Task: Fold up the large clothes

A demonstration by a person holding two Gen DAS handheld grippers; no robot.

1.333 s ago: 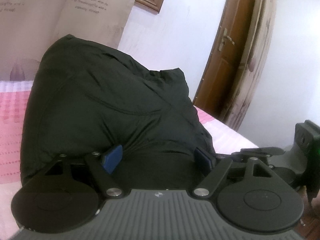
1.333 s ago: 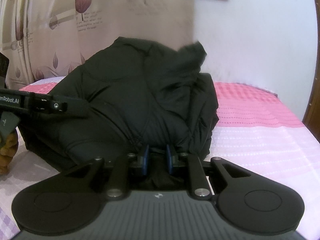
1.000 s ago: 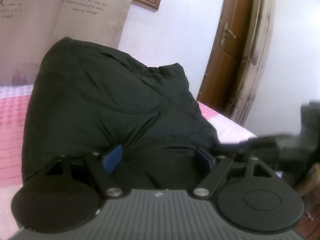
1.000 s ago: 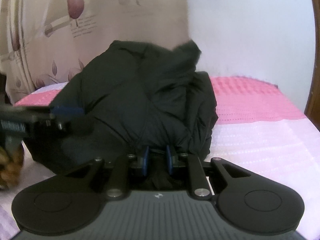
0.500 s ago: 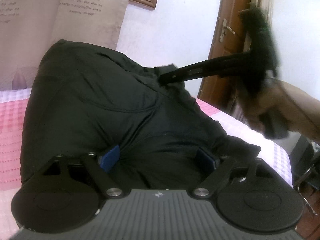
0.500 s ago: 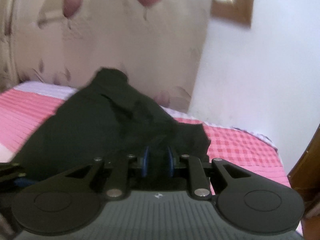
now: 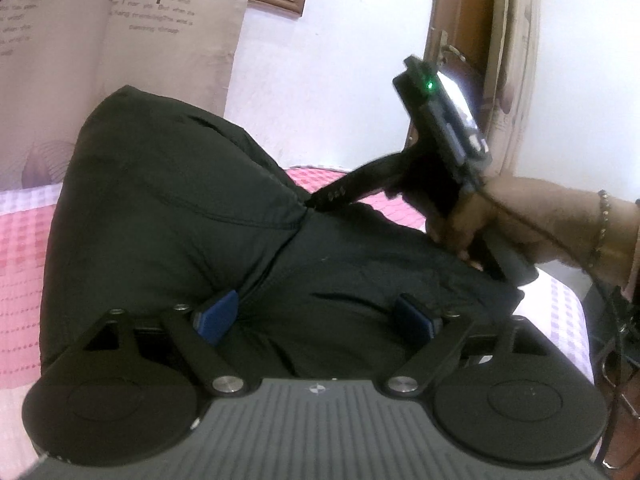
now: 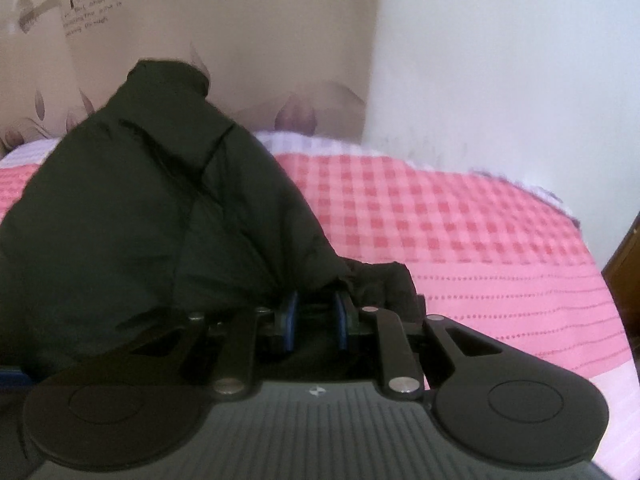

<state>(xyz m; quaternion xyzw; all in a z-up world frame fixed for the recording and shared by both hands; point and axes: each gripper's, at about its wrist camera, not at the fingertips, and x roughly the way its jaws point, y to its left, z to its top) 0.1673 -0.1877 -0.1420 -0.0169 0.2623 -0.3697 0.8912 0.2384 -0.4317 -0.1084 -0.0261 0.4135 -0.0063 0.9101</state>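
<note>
A bulky black jacket lies heaped on the bed, and in the right wrist view the jacket fills the left half. My left gripper is open, its blue pads spread wide against the jacket's near side with loose cloth between them. My right gripper is shut on a gathered bunch of the jacket's fabric. In the left wrist view a person's hand holds the right gripper, whose tips meet a crease on top of the jacket.
The bed has a pink checked cover that runs off to the right. Behind it hang curtains printed with leaves, beside a white wall. A wooden door stands at the far right.
The right gripper has swept from the jacket's near right edge up and across its top, drawing cloth along. Its view swung towards the bed's far corner. The left gripper stayed put.
</note>
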